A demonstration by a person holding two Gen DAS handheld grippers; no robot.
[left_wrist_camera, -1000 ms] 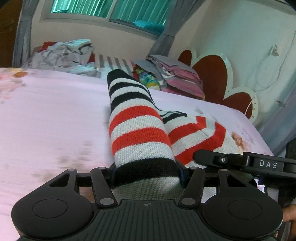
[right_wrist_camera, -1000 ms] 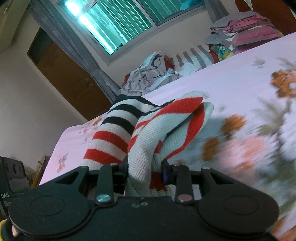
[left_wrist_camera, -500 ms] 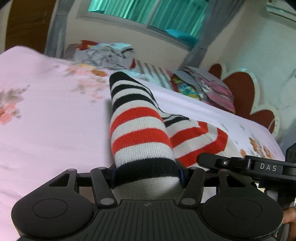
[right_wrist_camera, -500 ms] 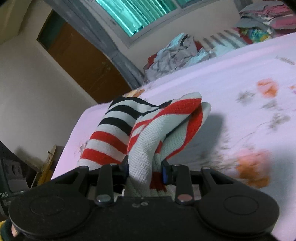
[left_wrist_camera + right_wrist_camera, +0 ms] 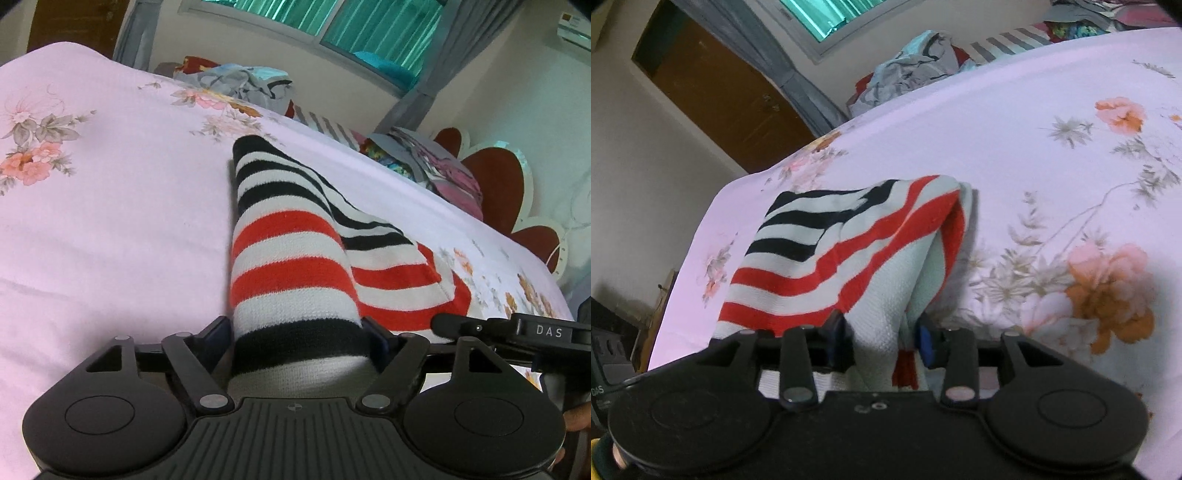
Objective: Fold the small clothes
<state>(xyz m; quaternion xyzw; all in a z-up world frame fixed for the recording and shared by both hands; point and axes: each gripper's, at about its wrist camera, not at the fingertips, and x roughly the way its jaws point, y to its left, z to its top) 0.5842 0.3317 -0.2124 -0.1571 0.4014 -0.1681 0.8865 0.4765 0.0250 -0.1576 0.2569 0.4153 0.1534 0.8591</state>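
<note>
Two grippers of mine are at the near edge of a striped knit garment (image 5: 291, 258) that lies folded on the pink flowered bedsheet (image 5: 110, 206). My left gripper (image 5: 299, 336) has the black-and-white hem between its fingers (image 5: 376, 336), and the jaws are opening; a gap shows on the left side, so the pads no longer press. My right gripper (image 5: 884, 338) has a bunched white fold between its blue pads (image 5: 925, 341), and its jaws are opening too, the cloth standing loose between them. Beyond the garment, by the window, lies a heap of crumpled clothes (image 5: 240, 83).
</note>
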